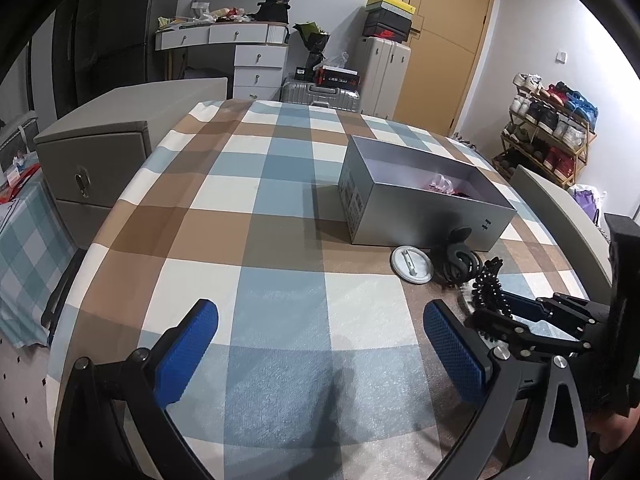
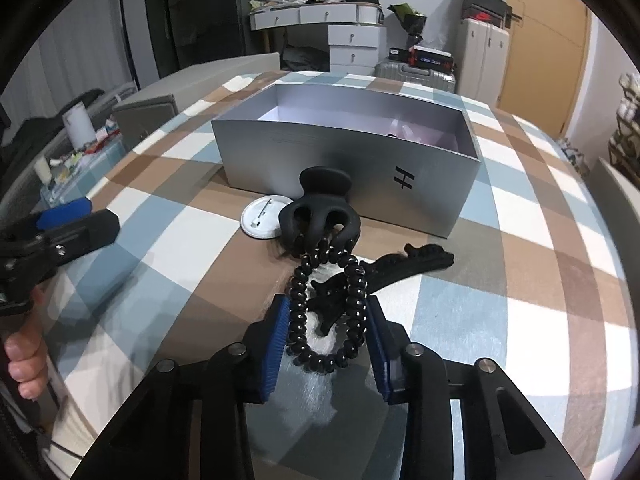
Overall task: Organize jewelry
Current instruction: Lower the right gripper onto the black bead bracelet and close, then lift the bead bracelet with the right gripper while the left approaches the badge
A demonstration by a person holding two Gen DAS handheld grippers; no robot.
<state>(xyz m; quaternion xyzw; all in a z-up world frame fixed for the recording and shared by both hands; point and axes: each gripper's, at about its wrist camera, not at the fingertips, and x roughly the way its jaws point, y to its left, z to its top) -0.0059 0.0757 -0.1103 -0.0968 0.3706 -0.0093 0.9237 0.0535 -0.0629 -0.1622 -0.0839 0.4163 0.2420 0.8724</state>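
Right gripper [image 2: 326, 334] brackets a black spiral hair tie [image 2: 326, 312] on the checked tablecloth [image 2: 460, 320], its blue pads drawn in against the coil's two sides and apparently pressing it, while the left gripper [image 1: 320, 354] hangs wide open and empty over bare cloth, well apart from the pile. Behind the tie, an open silver box [image 2: 344, 168] stands close by, the likely destination; only a pink scrap shows over its rim, and the rest of its contents is hidden. Just in front of the box sit a black claw clip [image 2: 320, 212], a long black clip [image 2: 408, 264] and a white pin badge [image 2: 264, 216]. The tie appears light, springy and soft, likely to stretch or squirm, so a hold across both strands near mid-loop looks safest. Its far end lies against the claw clip; whether the two are snagged cannot be made out.
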